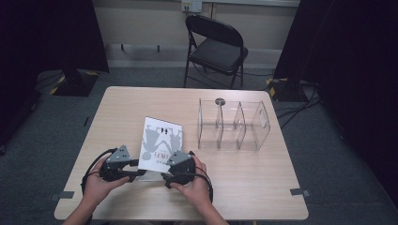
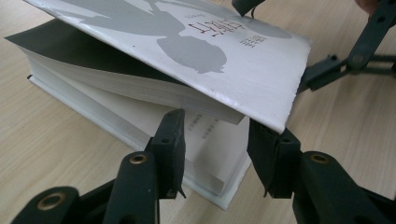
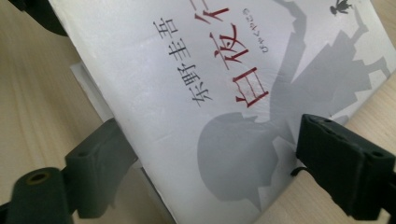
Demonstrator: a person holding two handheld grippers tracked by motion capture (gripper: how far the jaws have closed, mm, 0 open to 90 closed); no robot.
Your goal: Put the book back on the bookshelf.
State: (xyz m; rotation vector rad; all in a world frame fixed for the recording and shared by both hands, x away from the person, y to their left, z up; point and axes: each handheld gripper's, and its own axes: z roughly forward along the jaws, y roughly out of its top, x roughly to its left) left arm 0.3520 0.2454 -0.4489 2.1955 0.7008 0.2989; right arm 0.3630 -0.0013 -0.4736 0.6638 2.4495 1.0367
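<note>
The thick white paperback book [image 2: 187, 74] lies on the pale wooden worktop [image 1: 244, 173]. The left gripper [image 2: 215, 144] apparently lifts its glossy cover's corner; the right gripper [image 3: 205, 163] straddles it, jaws wide.

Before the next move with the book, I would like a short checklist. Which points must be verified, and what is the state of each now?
1. Front cover lifted off the pages: ok, it is raised at the near corner.
2. Left gripper holding the cover: cannot tell; the corner hangs over one jaw.
3. Right gripper free of the book: ok, its jaws stand wide on both sides of the cover.
4. Book lying flat on the table: ok.
5. Clear organizer apart from the book: ok.
</note>
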